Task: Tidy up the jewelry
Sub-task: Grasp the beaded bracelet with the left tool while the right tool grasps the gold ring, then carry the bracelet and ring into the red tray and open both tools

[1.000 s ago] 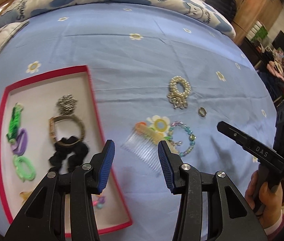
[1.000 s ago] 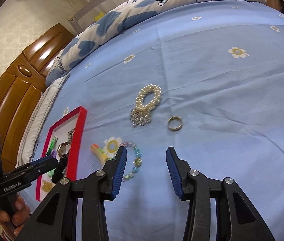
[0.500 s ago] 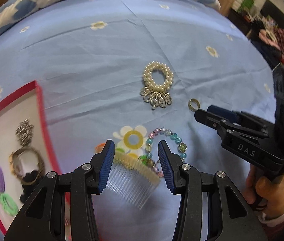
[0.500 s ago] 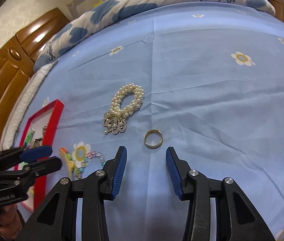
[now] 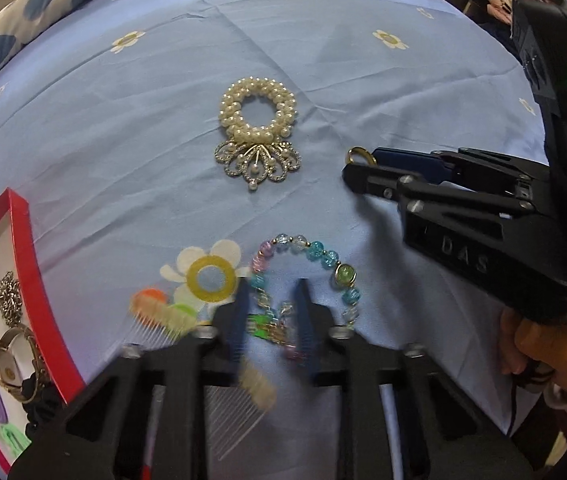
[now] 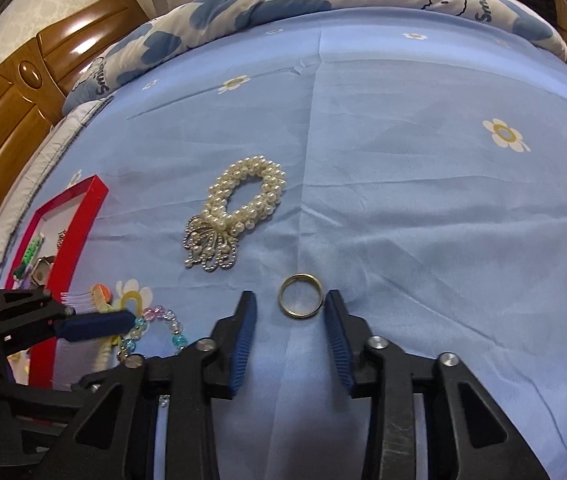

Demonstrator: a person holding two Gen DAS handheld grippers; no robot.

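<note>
Here the right gripper (image 6: 289,320) sits low in the right wrist view, fingers apart, with a gold ring (image 6: 300,294) lying on the blue bedsheet (image 6: 423,184) between the two blue pads and close to the right one; whether it touches that pad cannot be told. In the left wrist view the same ring (image 5: 360,156) peeks out at the tip of the right gripper (image 5: 367,166), which enters from the right edge.

The left gripper (image 5: 273,304) fills the bottom centre of its own frame, blurred, its fingers narrowly apart astride the near side of a bracelet of pastel glass beads (image 5: 311,252). Whether the pads press the beads cannot be told. Just left of them lies a clear hair comb (image 5: 163,314) with an orange and green top, also blurred.

A pearl hair tie with a rhinestone ornament (image 5: 258,128) rests on the sheet in the upper middle of that frame, apart from everything else. At the lower left, a red-rimmed tray (image 5: 29,264) holds a gold wristwatch (image 5: 13,354), a silver chain (image 5: 8,296), a black scrunchie and green and purple hair ties.
</note>
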